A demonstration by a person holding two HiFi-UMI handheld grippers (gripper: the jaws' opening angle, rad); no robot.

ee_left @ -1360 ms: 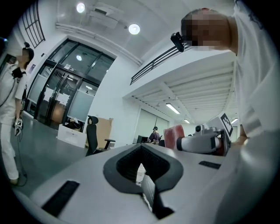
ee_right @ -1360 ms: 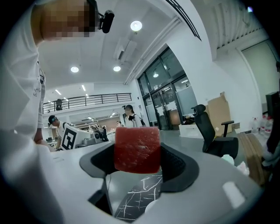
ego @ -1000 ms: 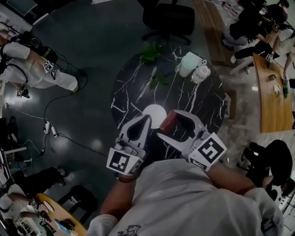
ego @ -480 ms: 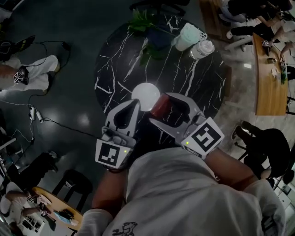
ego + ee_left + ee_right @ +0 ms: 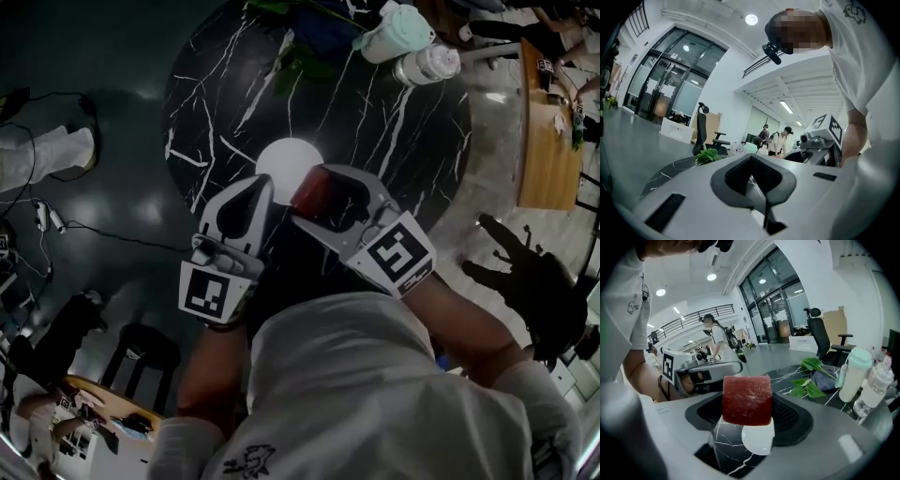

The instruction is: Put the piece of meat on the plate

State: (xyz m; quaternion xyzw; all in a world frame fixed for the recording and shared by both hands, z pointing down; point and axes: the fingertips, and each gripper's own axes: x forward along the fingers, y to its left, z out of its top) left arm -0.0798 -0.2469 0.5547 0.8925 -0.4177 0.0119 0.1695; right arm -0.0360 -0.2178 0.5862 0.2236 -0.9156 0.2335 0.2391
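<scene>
meat block (image 5: 747, 400), red and marbled, in right gripper (image 5: 317, 193)

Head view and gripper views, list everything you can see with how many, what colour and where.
table: one, black with white veins, round, in front of the person
plate: one, white, on the table's near part
piece of meat: one, red, between the right gripper's jaws, near the plate
leafy sprigs: a few, green, far side of the table
tumbler: one, mint green, far edge of the table
bottle: one, pale, beside the tumbler
office chair: one, black, beyond the table
left gripper: one, grey, jaws together, empty
right gripper: one, grey, jaws closed on the meat
</scene>
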